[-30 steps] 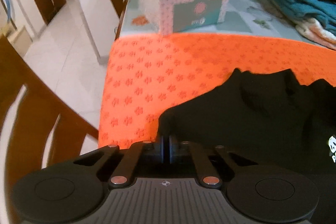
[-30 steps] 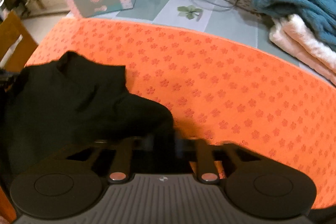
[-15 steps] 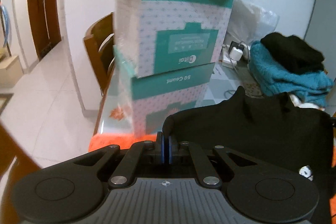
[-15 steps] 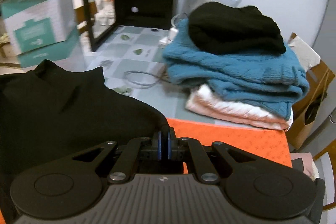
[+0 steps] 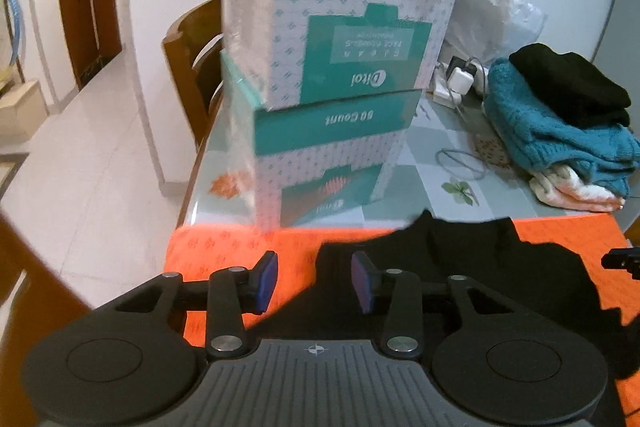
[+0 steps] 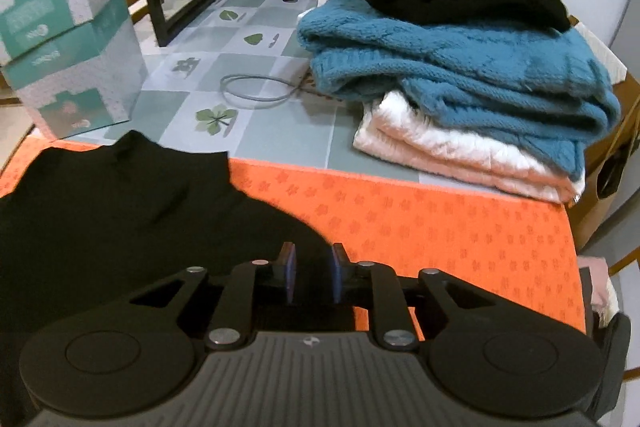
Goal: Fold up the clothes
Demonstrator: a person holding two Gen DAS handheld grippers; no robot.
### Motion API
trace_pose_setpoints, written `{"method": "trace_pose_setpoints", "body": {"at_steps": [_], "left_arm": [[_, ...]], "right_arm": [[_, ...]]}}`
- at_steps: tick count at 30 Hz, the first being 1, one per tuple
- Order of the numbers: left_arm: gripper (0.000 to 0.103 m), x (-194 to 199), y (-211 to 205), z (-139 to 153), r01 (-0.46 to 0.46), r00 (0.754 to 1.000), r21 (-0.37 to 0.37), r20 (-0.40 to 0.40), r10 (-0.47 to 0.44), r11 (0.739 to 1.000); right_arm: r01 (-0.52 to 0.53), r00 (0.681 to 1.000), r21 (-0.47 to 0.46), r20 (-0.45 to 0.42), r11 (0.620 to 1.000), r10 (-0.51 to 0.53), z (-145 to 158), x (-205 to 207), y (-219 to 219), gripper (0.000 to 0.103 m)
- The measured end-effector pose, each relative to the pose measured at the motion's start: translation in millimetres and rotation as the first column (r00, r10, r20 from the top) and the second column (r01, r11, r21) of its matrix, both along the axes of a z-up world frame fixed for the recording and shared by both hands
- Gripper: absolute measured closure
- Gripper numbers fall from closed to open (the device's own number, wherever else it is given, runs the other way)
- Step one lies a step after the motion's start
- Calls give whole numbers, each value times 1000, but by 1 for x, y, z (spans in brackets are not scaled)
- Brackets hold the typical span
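Note:
A black garment (image 5: 460, 267) lies on the orange mat (image 5: 216, 247), its far edge reaching the mat's back border. It also shows in the right wrist view (image 6: 120, 211) on the mat (image 6: 440, 219). My left gripper (image 5: 314, 281) is open with blue pads, over the garment's left edge, holding nothing. My right gripper (image 6: 312, 277) is partly open over the garment's right edge, its pads apart with black cloth showing between them.
Two stacked teal-and-white boxes (image 5: 344, 75) stand behind the mat on the left. A pile of folded clothes (image 6: 460, 59), black on teal on white, sits at the back right. A grey cable (image 6: 256, 93), a charger (image 5: 460, 79) and a wooden chair (image 5: 196, 75) are nearby.
Both grippers held the garment shut and lifted it up; now both have lowered toward the mat and opened, and the garment lies on the mat.

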State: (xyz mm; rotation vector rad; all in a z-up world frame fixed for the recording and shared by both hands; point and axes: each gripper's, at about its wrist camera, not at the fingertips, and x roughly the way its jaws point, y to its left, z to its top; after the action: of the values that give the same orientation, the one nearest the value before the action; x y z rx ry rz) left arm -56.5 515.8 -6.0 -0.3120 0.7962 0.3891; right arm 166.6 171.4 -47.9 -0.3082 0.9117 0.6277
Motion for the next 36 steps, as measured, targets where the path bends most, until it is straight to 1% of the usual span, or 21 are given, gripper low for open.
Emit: {"method": "trace_pose_setpoints", "body": {"at_steps": [3, 6, 13, 17, 22, 27, 30, 34, 35, 36], "left_arm": [[58, -8, -1, 0, -9, 1000, -18, -12, 9, 1000], [58, -32, -11, 3, -11, 1000, -44, -25, 10, 999], [58, -86, -35, 9, -5, 999, -60, -43, 3, 998], [57, -110, -42, 15, -13, 999, -62, -37, 11, 998], [54, -133, -44, 24, -19, 1000, -52, -21, 18, 998], [51, -151, -50, 23, -25, 999, -45, -29, 24, 999], [49, -161, -55, 19, -32, 999, -51, -38, 30, 998], [47, -175, -64, 12, -38, 998, -60, -54, 35, 997], [47, -179, -66, 11, -39, 998, -61, -58, 35, 997], [47, -182, -68, 10, -40, 997, -62, -62, 36, 997]], "right_arm": [[-11, 1000, 13, -13, 1000, 11, 10, -22, -11, 78], [-16, 999, 35, -39, 999, 18, 16, -51, -21, 78], [-37, 994, 76, -103, 996, 44, 21, -126, -37, 78], [-72, 990, 76, -116, 994, 81, 24, -170, -42, 77], [-134, 979, 95, -140, 986, 146, 28, -219, -46, 73], [-207, 962, 108, -161, 972, 222, 21, -263, -44, 72], [-250, 946, 116, -182, 961, 268, 12, -283, -39, 67], [-300, 921, 132, -219, 945, 323, -1, -301, -30, 65], [-312, 915, 133, -225, 941, 335, -4, -305, -27, 61], [-321, 912, 130, -226, 938, 343, -7, -308, -25, 54]]}}
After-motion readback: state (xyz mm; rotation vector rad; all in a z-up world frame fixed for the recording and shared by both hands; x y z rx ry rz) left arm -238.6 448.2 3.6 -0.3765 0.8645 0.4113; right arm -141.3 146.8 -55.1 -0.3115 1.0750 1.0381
